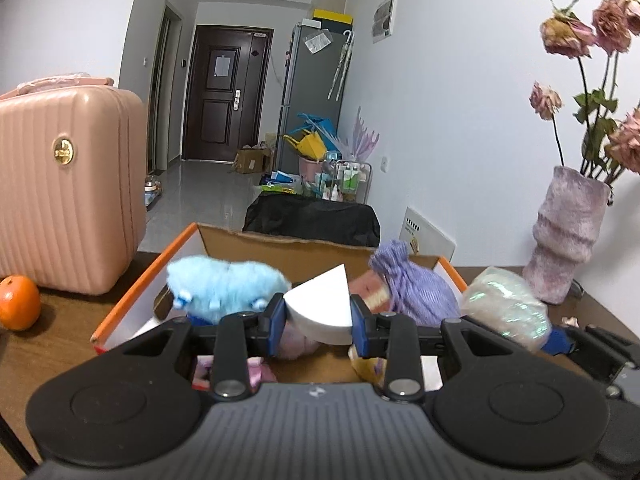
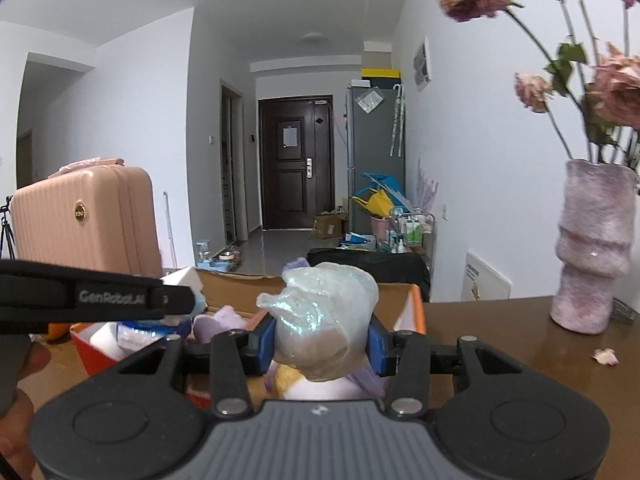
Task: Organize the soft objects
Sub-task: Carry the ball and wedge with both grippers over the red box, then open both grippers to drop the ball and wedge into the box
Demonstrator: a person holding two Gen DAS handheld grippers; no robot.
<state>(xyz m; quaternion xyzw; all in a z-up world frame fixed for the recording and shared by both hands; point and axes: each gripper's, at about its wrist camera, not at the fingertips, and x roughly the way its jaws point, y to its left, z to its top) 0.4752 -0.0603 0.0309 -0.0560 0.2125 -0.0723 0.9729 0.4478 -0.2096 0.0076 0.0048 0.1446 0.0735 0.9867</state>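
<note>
My left gripper (image 1: pixel 318 316) is shut on a white wedge-shaped sponge (image 1: pixel 320 304) and holds it over the open cardboard box (image 1: pixel 280 246) with orange edges. In the box lie a light blue plush (image 1: pixel 226 286), a purple knitted doll (image 1: pixel 416 290) and other soft toys. My right gripper (image 2: pixel 322 338) is shut on a shiny iridescent soft bundle (image 2: pixel 324 320) above the box's right side (image 2: pixel 414 312); the bundle also shows in the left wrist view (image 1: pixel 506 304).
A pink suitcase (image 1: pixel 68 188) stands on the brown table (image 1: pixel 72 320) at left with an orange (image 1: pixel 18 302) beside it. A fuzzy pink vase (image 1: pixel 564 240) of dried roses stands at right. A petal (image 2: pixel 606 356) lies on the table.
</note>
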